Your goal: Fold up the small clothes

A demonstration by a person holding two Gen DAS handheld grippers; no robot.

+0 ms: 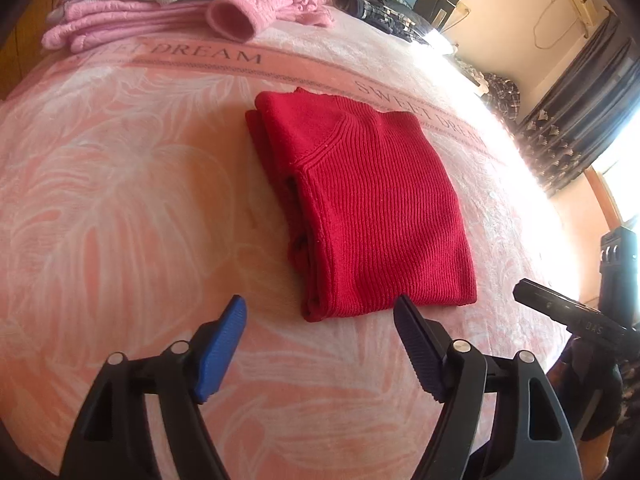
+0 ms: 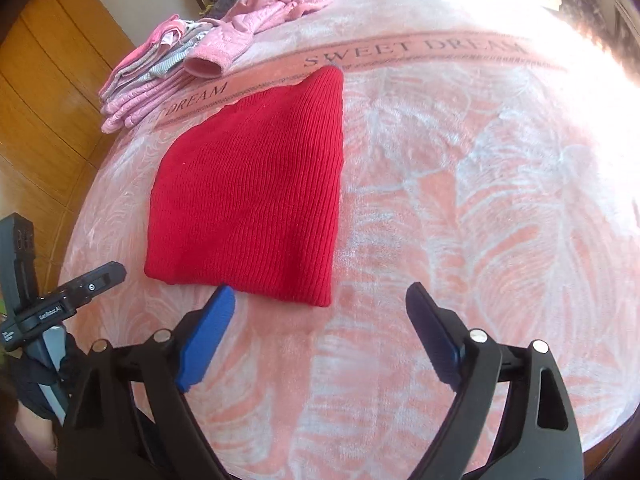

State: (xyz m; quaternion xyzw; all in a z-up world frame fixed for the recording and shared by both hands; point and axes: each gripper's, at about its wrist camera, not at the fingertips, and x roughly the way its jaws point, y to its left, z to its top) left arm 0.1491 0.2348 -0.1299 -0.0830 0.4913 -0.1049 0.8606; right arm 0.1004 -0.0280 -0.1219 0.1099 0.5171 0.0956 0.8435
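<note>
Red ribbed knit sweater [image 1: 360, 204] lies folded into a compact rectangle on a pink blanket [image 1: 120, 200] with a white leaf pattern. Several layers show stacked along the sweater's left edge in the left wrist view; a ribbed seam band runs diagonally across the top layer. In the right wrist view the same sweater [image 2: 252, 196] appears flat and smooth, 1 far corner reaching the "SWEET DREAM" lettered band [image 2: 420, 50] printed across the blanket.

Left gripper [image 1: 320, 320]: jaws wide apart, nothing between them, hovering just short of the sweater's near edge. The right-side blue pad [image 1: 416, 348] sits close to the near hem; I cannot tell whether it touches. The left-side pad [image 1: 222, 350] is over bare blanket.

Right gripper [image 2: 320, 312]: jaws also spread, empty. Its left blue pad [image 2: 206, 344] has its tip at the sweater's near edge; contact is uncertain. The other pad [image 2: 434, 336] is over bare blanket to the sweater's right.

Each gripper's body shows at the edge of the other's view, low and to the side.

Far end of the bed: a stack of folded pink and pale striped garments [image 1: 132, 4], with a loose pink quilted garment [image 1: 280, 0] beside it, 1 cuff opening facing the camera. Dark plaid fabric [image 1: 384, 8] lies beyond. Wooden panelling [image 2: 52, 80] lies left of the bed, and dark curtains [image 1: 580, 120] hang by a bright window.
</note>
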